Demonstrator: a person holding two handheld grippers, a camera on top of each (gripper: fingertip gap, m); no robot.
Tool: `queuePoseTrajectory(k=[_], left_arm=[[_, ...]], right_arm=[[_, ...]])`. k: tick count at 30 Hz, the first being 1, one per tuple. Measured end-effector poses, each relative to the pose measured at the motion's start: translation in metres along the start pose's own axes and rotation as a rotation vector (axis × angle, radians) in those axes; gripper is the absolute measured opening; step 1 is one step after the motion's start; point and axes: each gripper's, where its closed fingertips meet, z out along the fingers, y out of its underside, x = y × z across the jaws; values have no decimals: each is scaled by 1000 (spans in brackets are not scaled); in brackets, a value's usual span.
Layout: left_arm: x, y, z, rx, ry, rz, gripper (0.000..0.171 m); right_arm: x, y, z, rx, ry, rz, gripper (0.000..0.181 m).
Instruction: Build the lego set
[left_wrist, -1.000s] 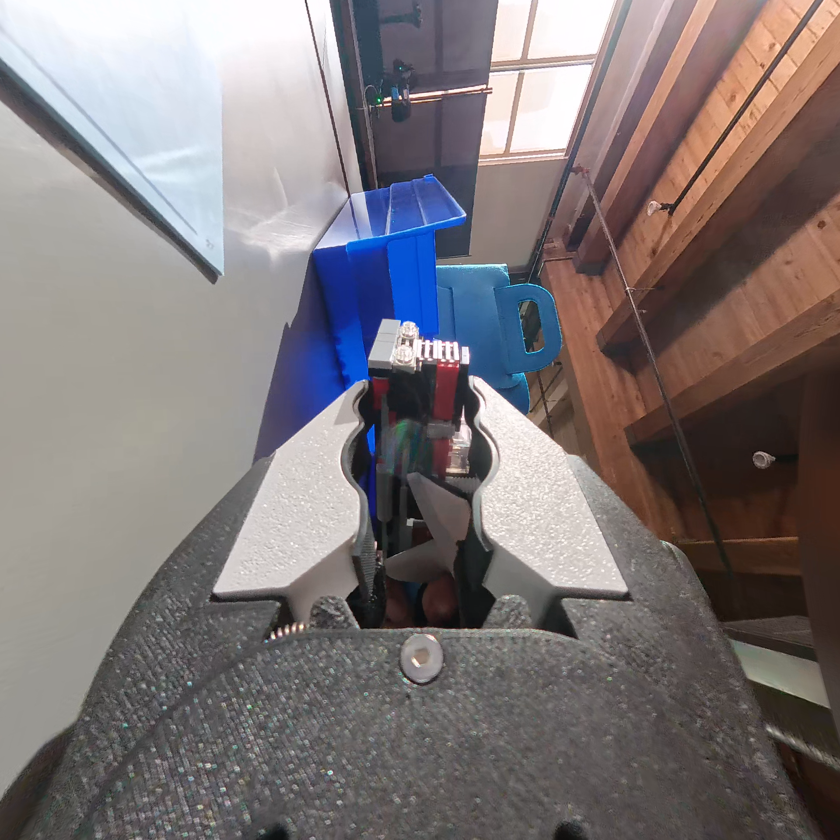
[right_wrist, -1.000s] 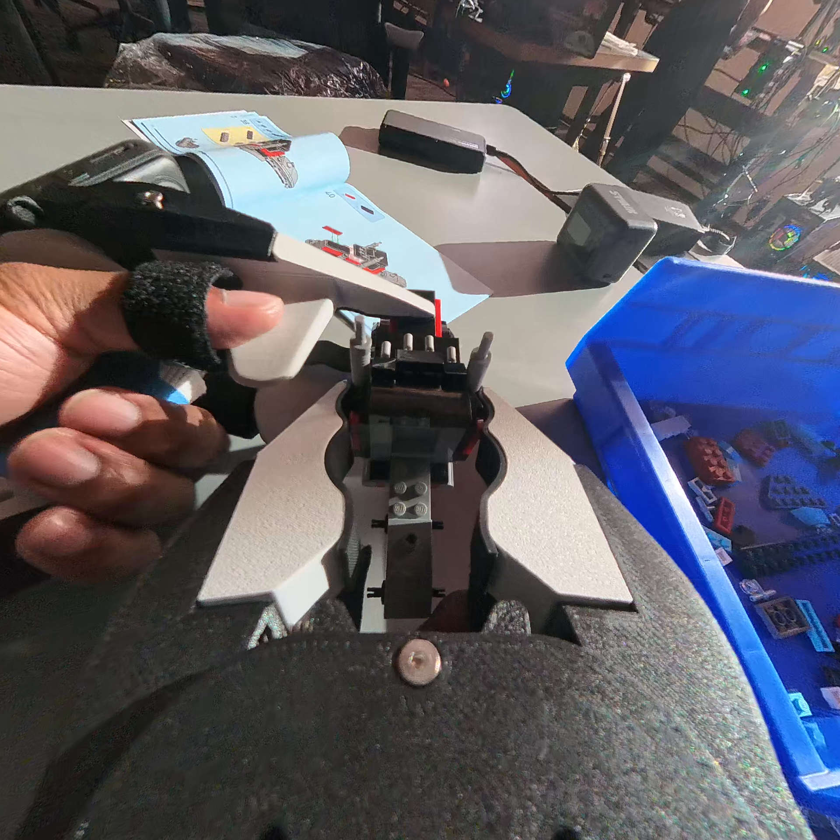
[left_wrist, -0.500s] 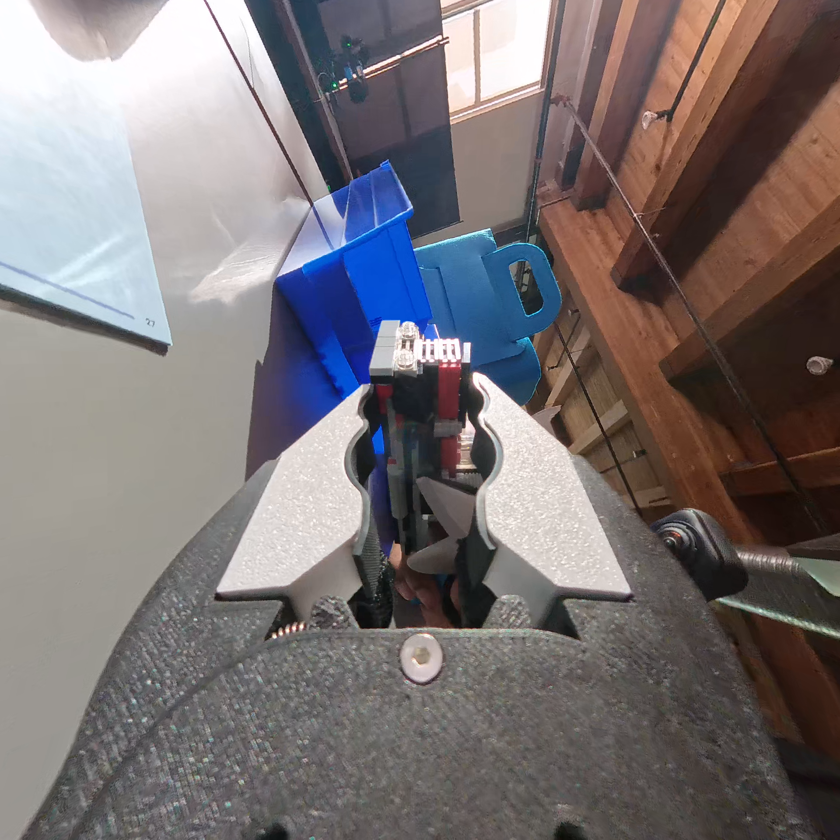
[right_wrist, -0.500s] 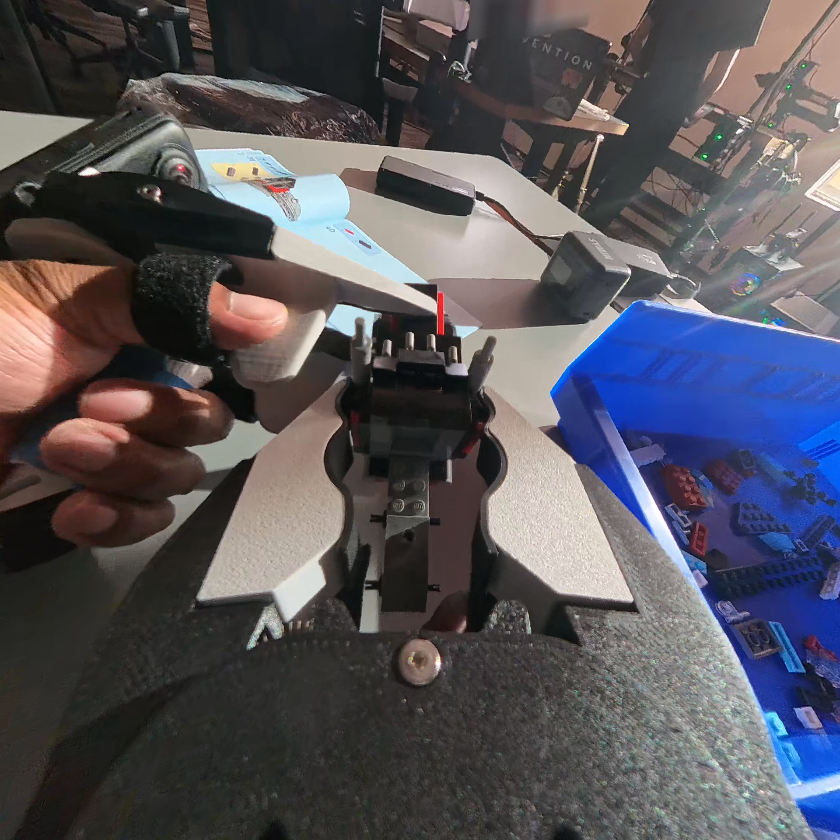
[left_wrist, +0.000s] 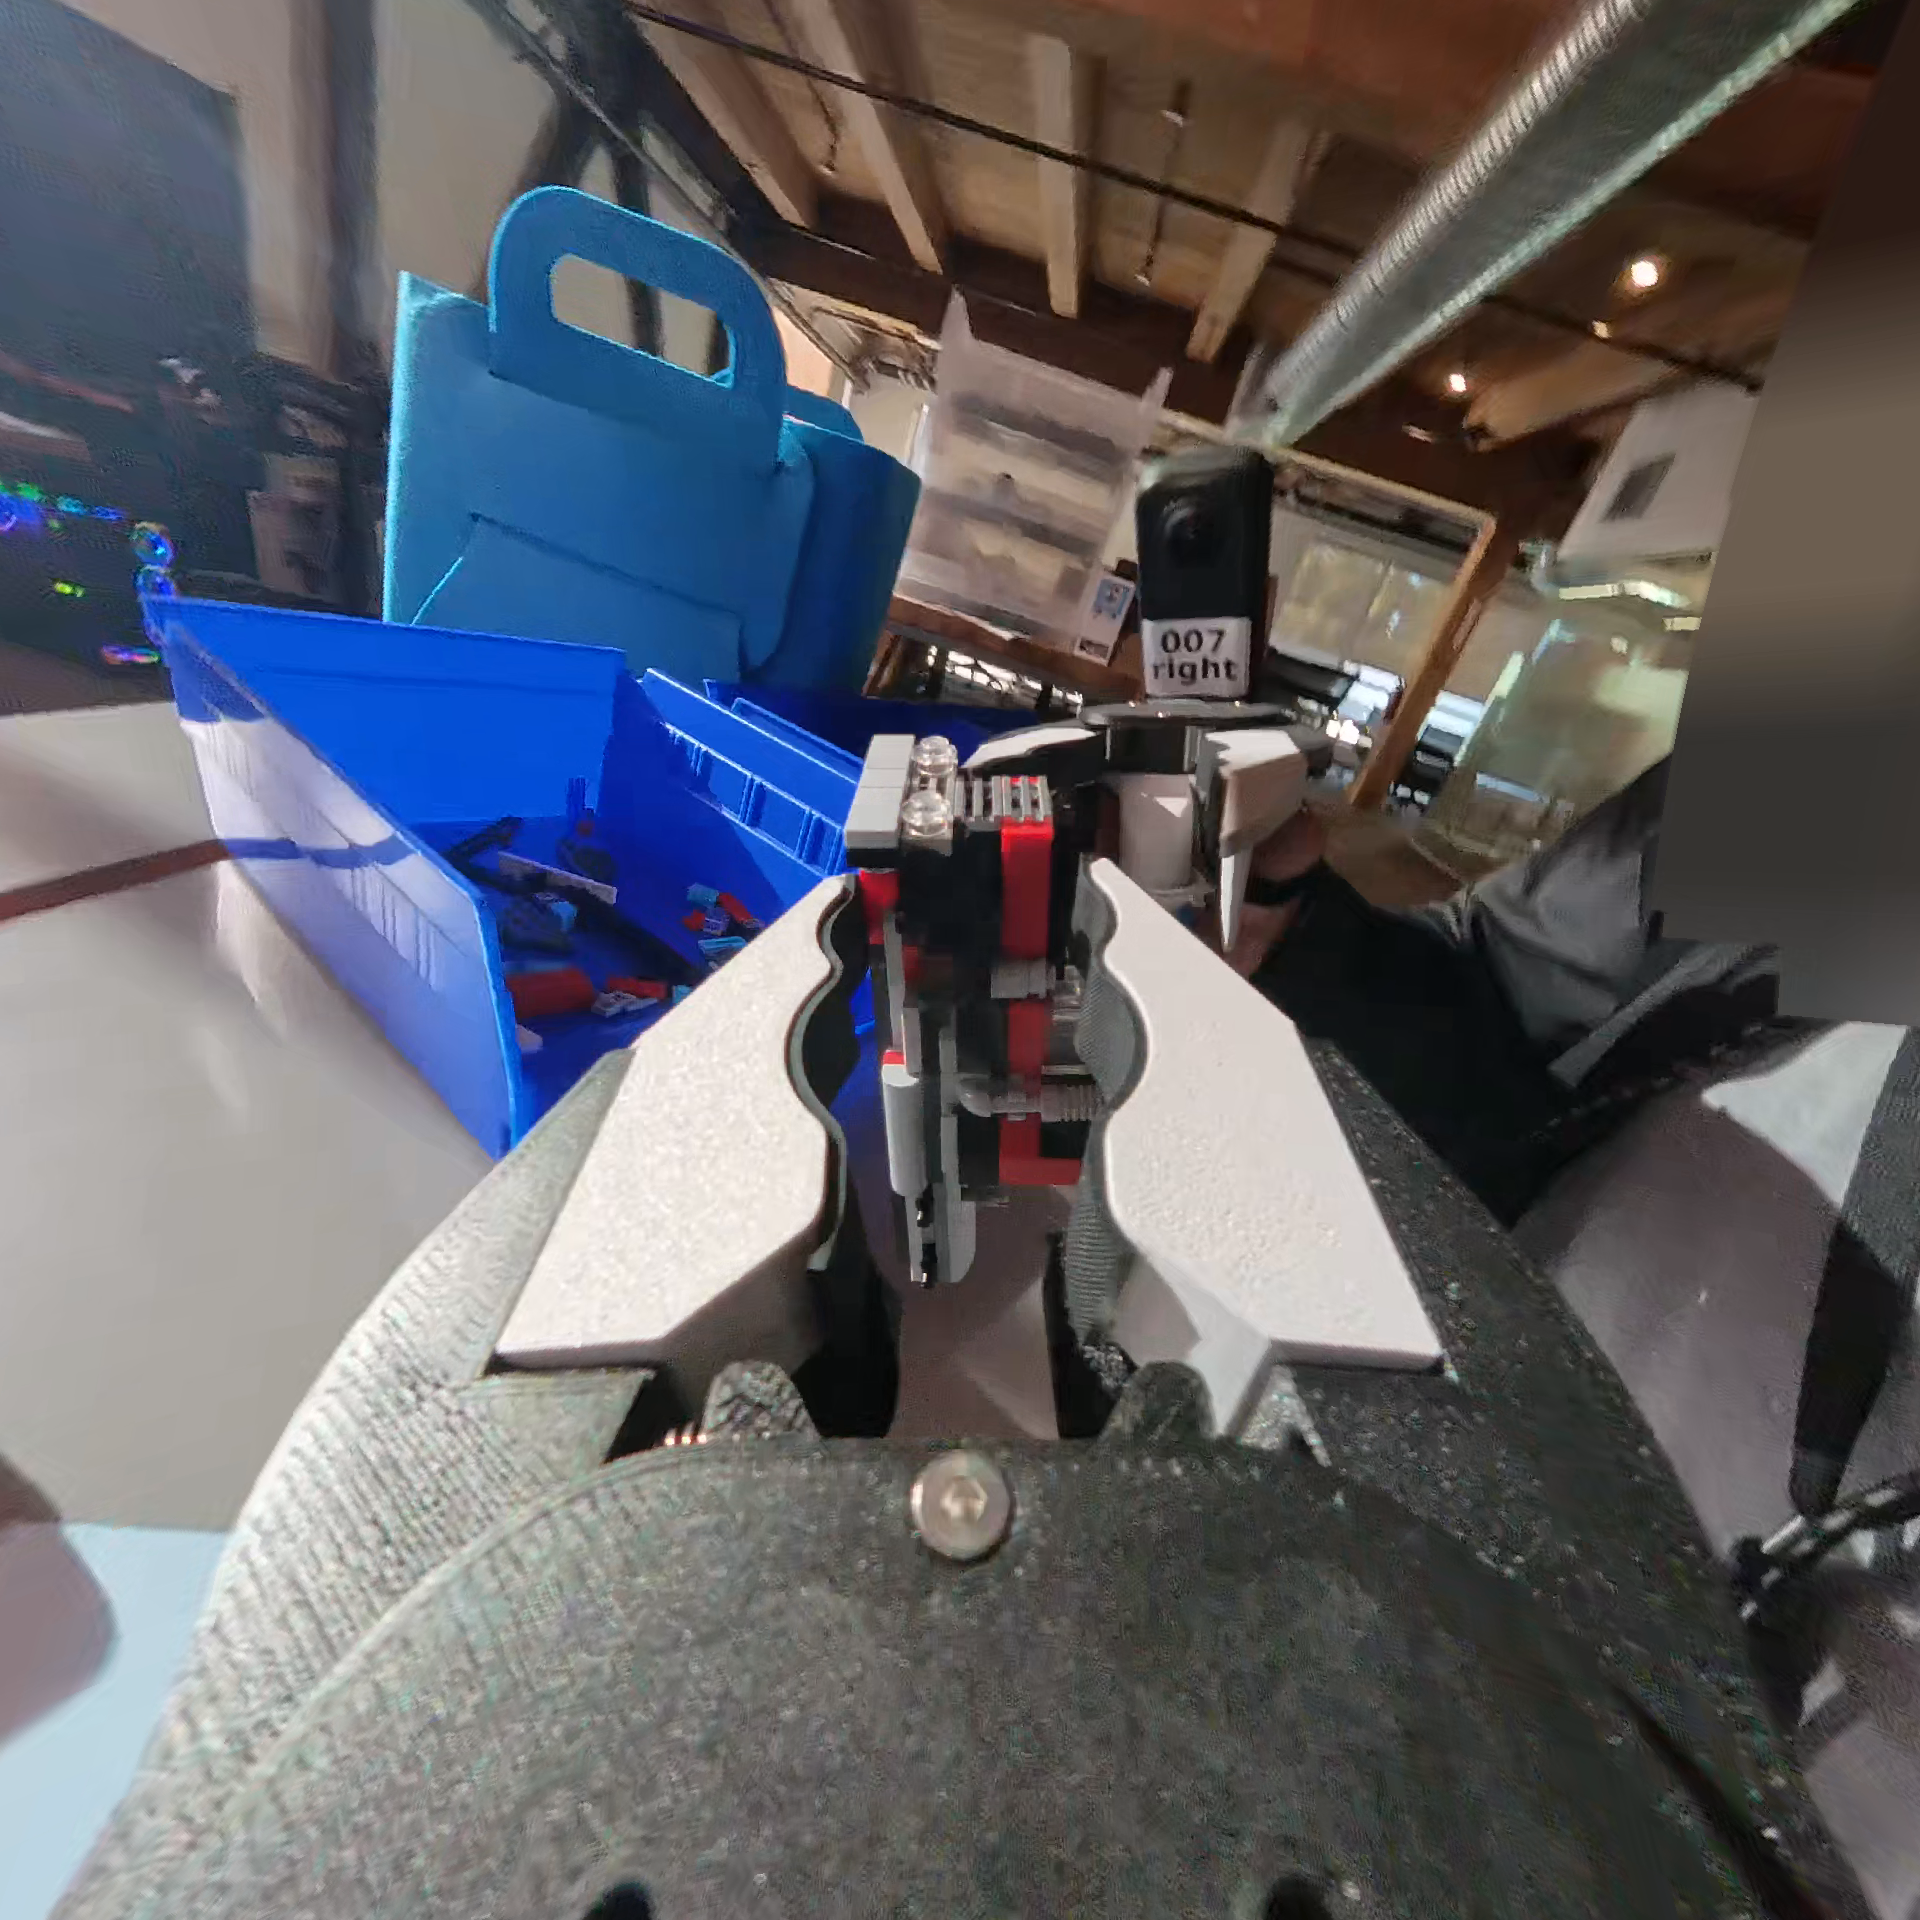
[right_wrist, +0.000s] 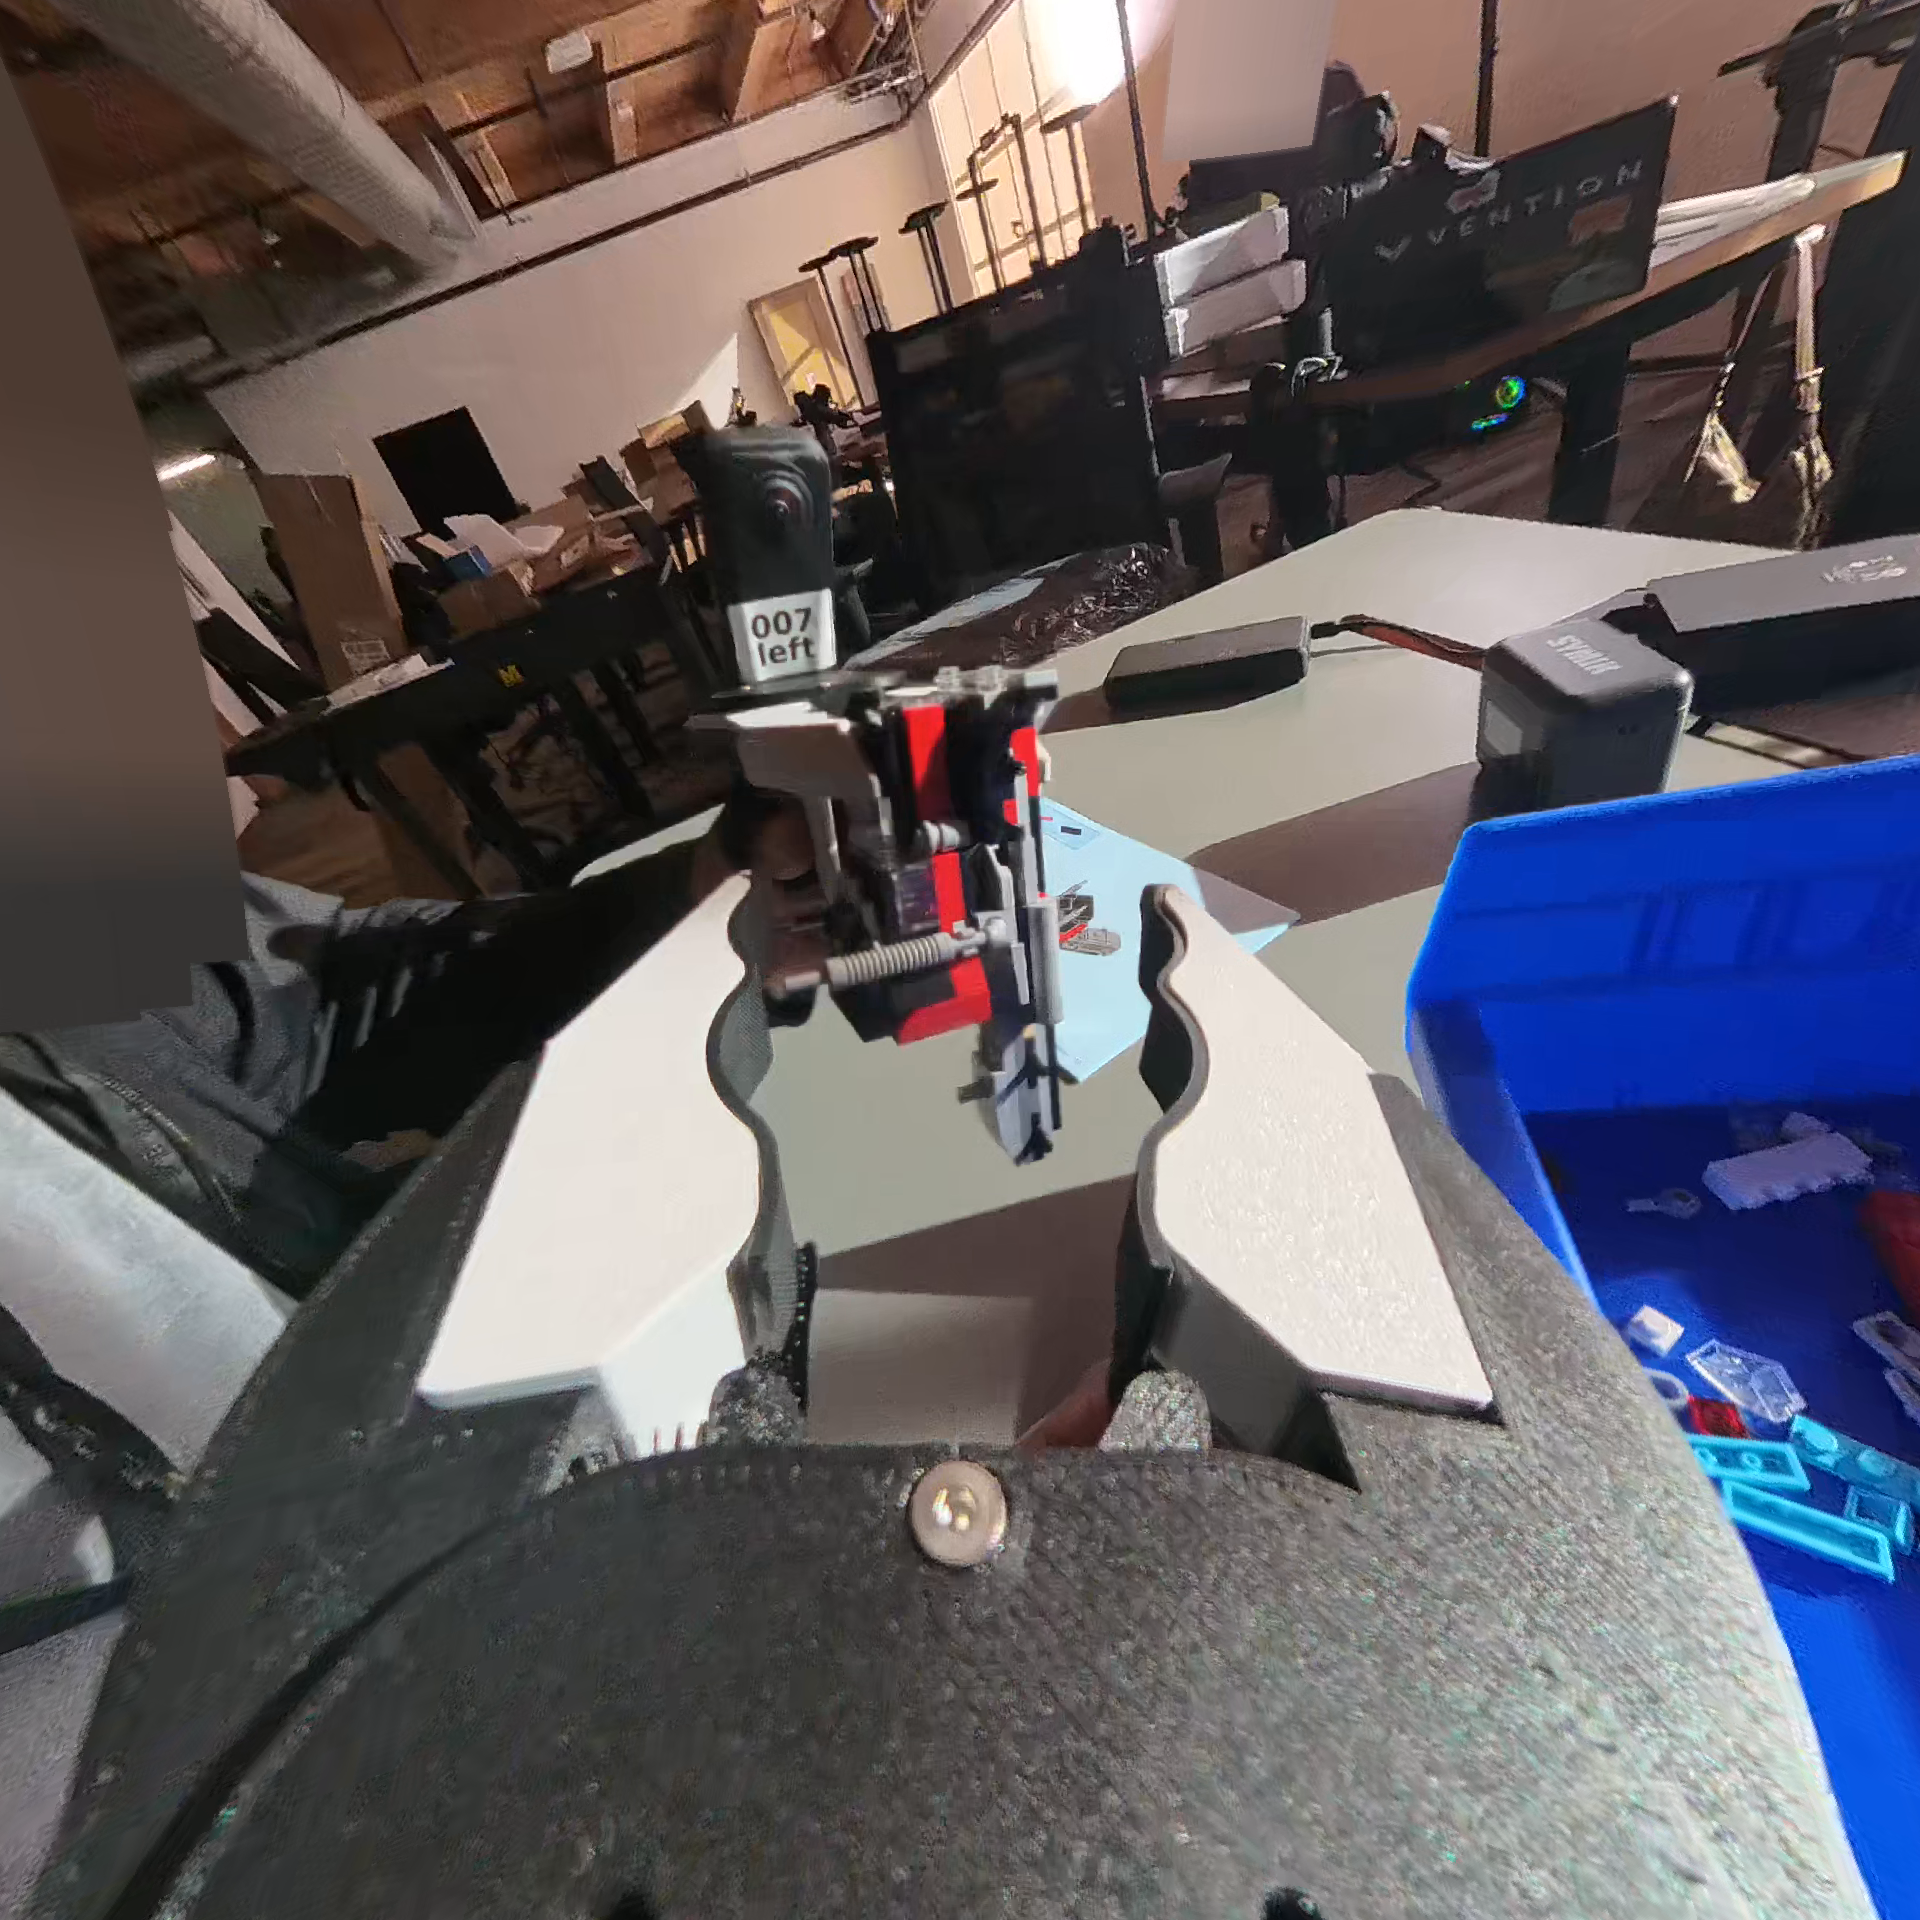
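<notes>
The lego model, a red, black and grey build with a spring part, is clamped upright in my left gripper, which is shut on it. In the right wrist view the same model hangs from the left gripper's fingers above the grey table. My right gripper is open and empty, its jaws wide apart just short of the model. It also shows farther off in the left wrist view, held by a hand.
A blue bin with several loose bricks stands left of the model; in the right wrist view it is at the right. A light blue instruction booklet, a black power bank and a dark box lie on the table. A blue felt bag stands behind the bin.
My right gripper has let go of the model, opened and drawn back. My left gripper has swung level, still holding the model.
</notes>
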Motion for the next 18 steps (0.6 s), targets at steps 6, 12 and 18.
queuePoseTrajectory(k=[6, 12, 18], left_arm=[[10, 8, 7, -66, 156, 127, 40], [27, 30, 9, -142, 185, 217, 40], [33, 34, 12, -148, 213, 232, 40]], right_arm=[[6, 1, 16, 25, -48, 21, 69], [-12, 7, 20, 54, -151, -34, 65], [-19, 20, 22, 24, -142, -126, 49]])
